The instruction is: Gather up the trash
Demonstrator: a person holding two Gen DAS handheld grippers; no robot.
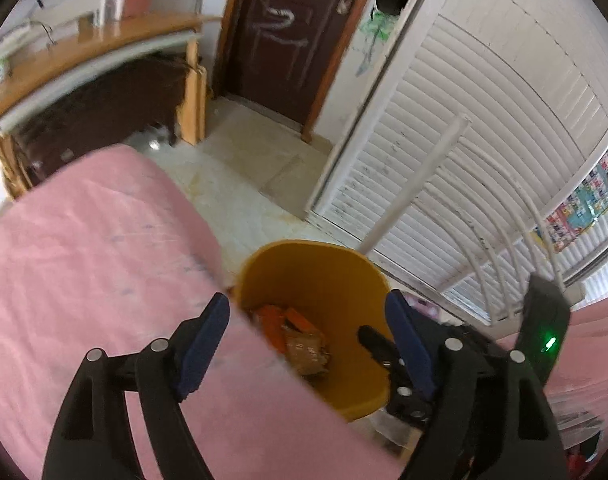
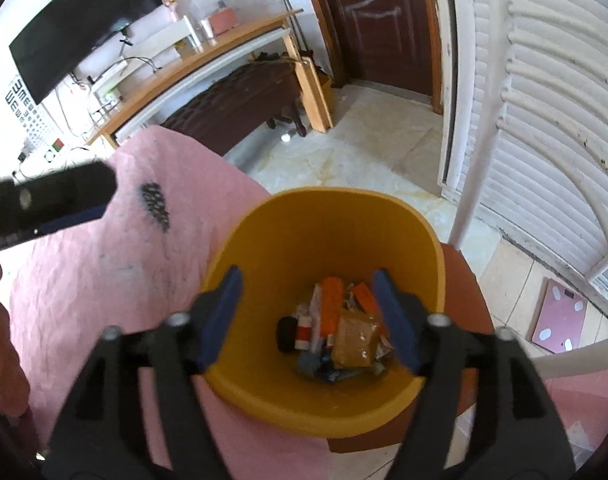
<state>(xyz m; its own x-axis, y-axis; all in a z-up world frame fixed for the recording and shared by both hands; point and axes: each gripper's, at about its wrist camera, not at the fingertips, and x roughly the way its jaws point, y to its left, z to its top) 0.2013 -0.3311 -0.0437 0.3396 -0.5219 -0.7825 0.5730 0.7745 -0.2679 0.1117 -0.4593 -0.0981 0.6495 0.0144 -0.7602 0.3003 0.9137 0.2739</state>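
Hovering over a yellow bin [image 2: 324, 240], the right gripper [image 2: 308, 316] has its blue fingers [image 2: 219, 320] spread wide with nothing between them; the bin's mouth opens up toward the camera, and both fingertips sit over its rim, one on each side. Trash [image 2: 336, 332] lies at the bottom, straight ahead of and between the fingers: orange cartons, a brown taped packet, a small red-and-white piece and a dark round thing, all heaped without a common direction; any print on them is too blurred to read.

From the left wrist view the left gripper [image 1: 308, 336] is likewise spread wide and empty; its left finger [image 1: 203, 352] lies over a pink bed cover [image 1: 95, 248], its right finger over the bin's [image 1: 316, 272] far edge; the trash [image 1: 299, 340] shows between them, partly hidden by the cover's edge. Part of the right gripper, black, pokes into the bin just beside the right finger.

Beyond the fingers stands a dark brown door [image 2: 380, 20] with pale chalk-like scrawl, not legible as words; a white louvred wardrobe [image 2: 544, 100] runs to the right. To the far left an eye chart [image 2: 19, 108] of rotated E shapes hangs on the wall below a black screen [image 2: 83, 28]; a wooden table [image 2: 191, 68] carries clutter.
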